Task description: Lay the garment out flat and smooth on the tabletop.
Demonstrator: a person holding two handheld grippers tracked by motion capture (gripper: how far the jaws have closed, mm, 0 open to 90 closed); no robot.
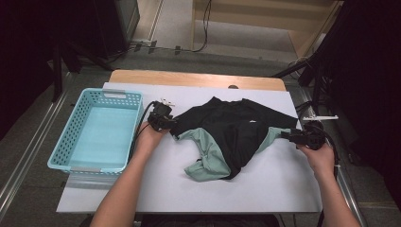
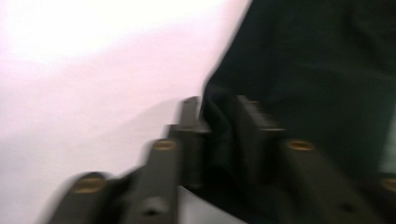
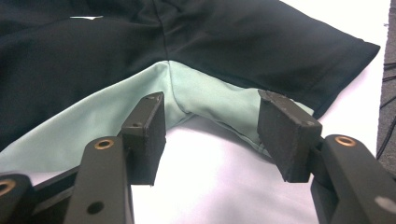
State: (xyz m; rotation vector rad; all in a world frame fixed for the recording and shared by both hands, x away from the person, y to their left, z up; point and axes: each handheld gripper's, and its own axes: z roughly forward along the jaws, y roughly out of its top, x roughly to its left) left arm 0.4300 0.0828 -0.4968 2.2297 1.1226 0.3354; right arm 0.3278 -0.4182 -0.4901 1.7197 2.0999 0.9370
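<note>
**Thin pinch on the left, nothing gripped on the right**

The left gripper (image 2: 215, 121) had pinched only a narrow fold of the black-and-green shirt (image 1: 231, 137), so a pull could strip the cloth free. The right gripper (image 3: 212, 135) stood released; closing there might miss, catching only air. The shirt lay crumpled at centre frame in the high view, right of the blue basket (image 1: 61, 151), its green sleeve just beyond the right jaws.

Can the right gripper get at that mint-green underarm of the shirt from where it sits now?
Probably yes. The right gripper stands open just short of the mint-green underarm panel of the shirt, with bare white table cover between and nothing in the way.
</note>
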